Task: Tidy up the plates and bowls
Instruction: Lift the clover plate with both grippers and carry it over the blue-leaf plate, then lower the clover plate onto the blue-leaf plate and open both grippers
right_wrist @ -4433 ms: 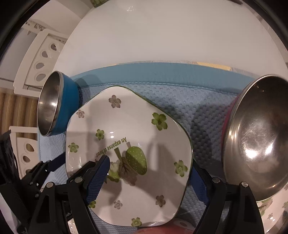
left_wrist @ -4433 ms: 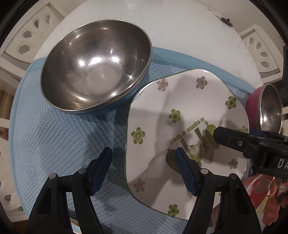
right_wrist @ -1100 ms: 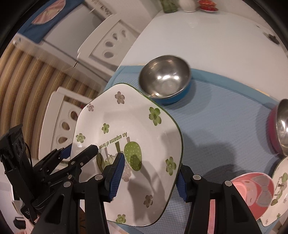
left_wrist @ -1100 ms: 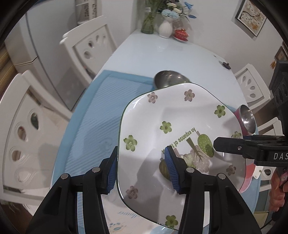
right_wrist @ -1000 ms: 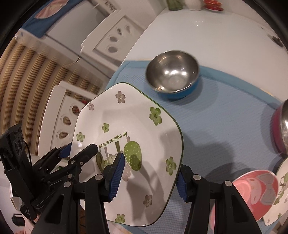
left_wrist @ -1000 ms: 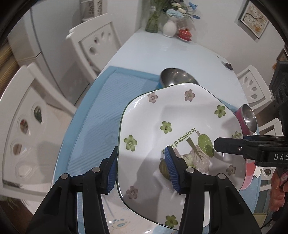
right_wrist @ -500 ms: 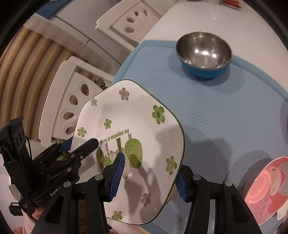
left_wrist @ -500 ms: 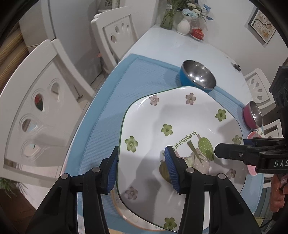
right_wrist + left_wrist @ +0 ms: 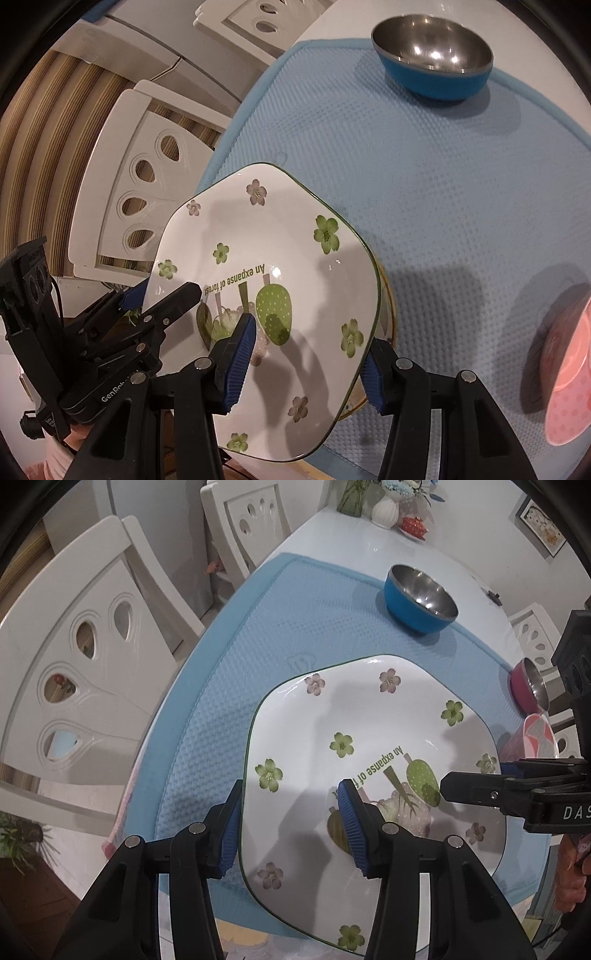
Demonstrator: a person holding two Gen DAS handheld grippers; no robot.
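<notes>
A white square plate with green flowers (image 9: 369, 760) is held between both grippers above the near-left corner of the blue mat (image 9: 258, 657). My left gripper (image 9: 291, 827) is shut on the plate's left edge. My right gripper (image 9: 306, 354) is shut on its right edge and also shows in the left wrist view (image 9: 480, 790). The plate also shows in the right wrist view (image 9: 266, 266). A steel bowl with a blue outside (image 9: 421, 598) stands at the mat's far side. A steel bowl with a pink outside (image 9: 528, 686) stands at the right.
A pink plate (image 9: 569, 373) lies on the mat at the right. Another plate's yellowish rim (image 9: 388, 317) shows under the held plate. White chairs (image 9: 85, 657) stand along the table's left side. A vase and small dishes (image 9: 384, 509) stand at the table's far end.
Both grippers have closed on the plate, lifted it off the mat and carried it back toward the near-left corner. The bowls now look farther away.
</notes>
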